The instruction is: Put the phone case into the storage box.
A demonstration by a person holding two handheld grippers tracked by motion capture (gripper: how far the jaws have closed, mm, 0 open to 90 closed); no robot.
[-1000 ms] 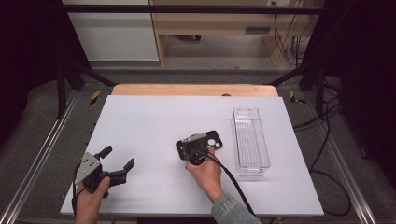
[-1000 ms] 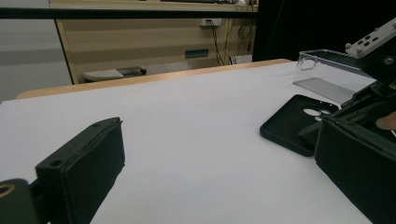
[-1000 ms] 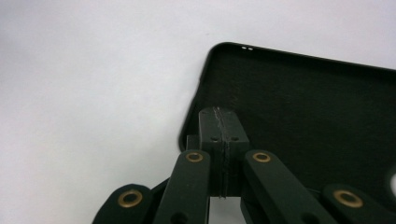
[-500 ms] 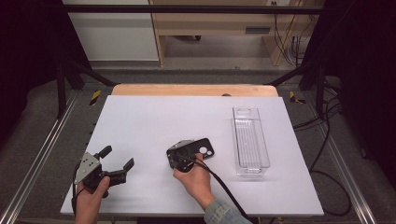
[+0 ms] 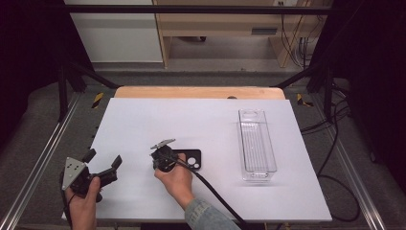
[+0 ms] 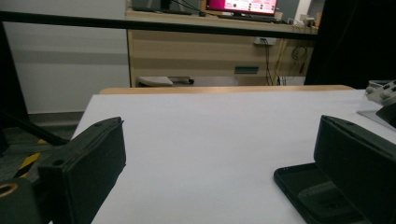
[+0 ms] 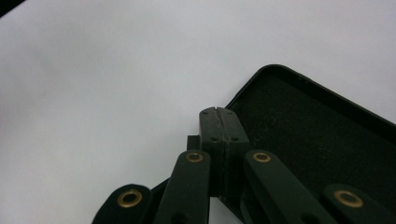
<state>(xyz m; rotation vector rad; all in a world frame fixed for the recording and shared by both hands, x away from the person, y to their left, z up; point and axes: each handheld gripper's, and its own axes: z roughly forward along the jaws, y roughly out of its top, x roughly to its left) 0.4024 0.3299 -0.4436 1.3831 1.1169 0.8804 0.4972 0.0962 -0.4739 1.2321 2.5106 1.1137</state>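
Just right of the closed right fingers (image 5: 163,160), which pinch its near left edge, the black phone case (image 5: 189,158) lies flat on the white surface (image 5: 143,120), long axis pointing toward the open, empty left fingers (image 5: 103,159) farther left.

Your right gripper (image 7: 218,112) has its two black jaws pressed flat together, tips down at the edge of a black phone case (image 7: 308,140). The case lies open side up on the white table (image 7: 93,84), its rounded corner just past the tips.
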